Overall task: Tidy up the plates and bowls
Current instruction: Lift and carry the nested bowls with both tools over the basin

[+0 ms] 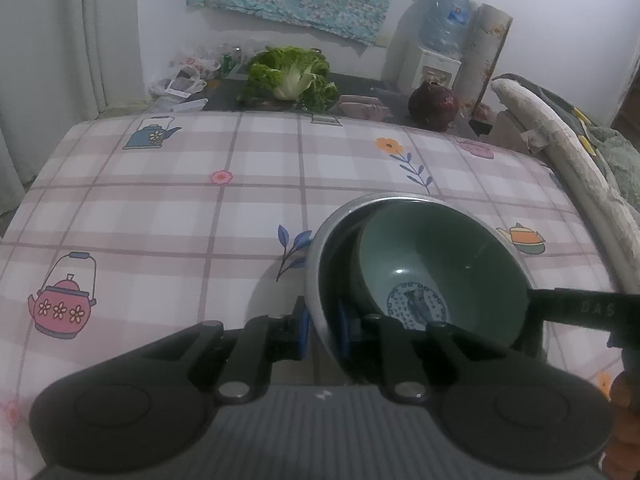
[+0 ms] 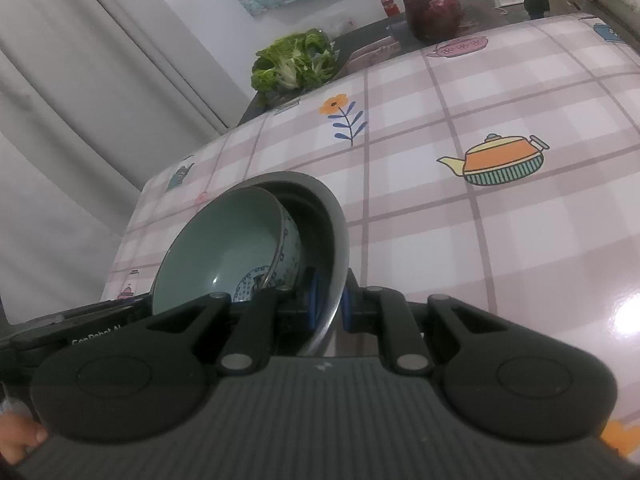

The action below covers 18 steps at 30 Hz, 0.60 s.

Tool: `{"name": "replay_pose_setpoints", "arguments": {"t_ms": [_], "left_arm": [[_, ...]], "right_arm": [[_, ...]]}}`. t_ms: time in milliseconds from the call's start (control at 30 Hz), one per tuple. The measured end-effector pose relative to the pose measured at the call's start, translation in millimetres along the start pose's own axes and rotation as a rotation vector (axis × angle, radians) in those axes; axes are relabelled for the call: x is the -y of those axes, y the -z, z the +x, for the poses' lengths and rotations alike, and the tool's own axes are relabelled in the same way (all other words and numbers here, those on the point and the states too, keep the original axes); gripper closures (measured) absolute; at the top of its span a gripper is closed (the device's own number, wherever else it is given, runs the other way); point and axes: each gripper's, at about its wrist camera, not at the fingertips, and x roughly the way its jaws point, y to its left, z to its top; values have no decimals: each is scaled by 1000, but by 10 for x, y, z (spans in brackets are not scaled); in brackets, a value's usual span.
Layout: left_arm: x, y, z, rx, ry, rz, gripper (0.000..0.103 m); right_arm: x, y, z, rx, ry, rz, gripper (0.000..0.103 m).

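A steel bowl [image 1: 315,276] [image 2: 339,236] has a green ceramic bowl [image 1: 440,256] [image 2: 224,248] nested inside it, both tipped over the checked tablecloth [image 1: 160,208]. In the left wrist view, my left gripper [image 1: 322,328] is shut on the steel bowl's near rim, one blue pad on each side of the wall. My right gripper [image 2: 330,307] is shut on the opposite rim in the same way. Each gripper also shows in the other's view, the right one [image 1: 538,310] at the right and the left one [image 2: 138,314] at the left. I cannot tell whether the bowl touches the table.
Beyond the table's far edge, a dark counter holds a leafy cabbage [image 1: 292,76], a dark red round vegetable [image 1: 434,106] and plastic bags [image 1: 184,76]. A water dispenser [image 1: 434,60] and a rolled mat [image 1: 482,52] stand behind. Padded fabric [image 1: 568,148] runs along the right edge; a curtain [image 2: 80,100] hangs left.
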Motion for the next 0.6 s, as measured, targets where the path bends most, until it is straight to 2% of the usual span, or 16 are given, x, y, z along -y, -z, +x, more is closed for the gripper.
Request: {"name": "replay_pose_setpoints", "arguments": {"t_ms": [600], "left_arm": [[10, -16, -54, 21, 3, -1, 87]], "right_arm": [[-36, -17, -53, 22, 1, -18, 91]]}}
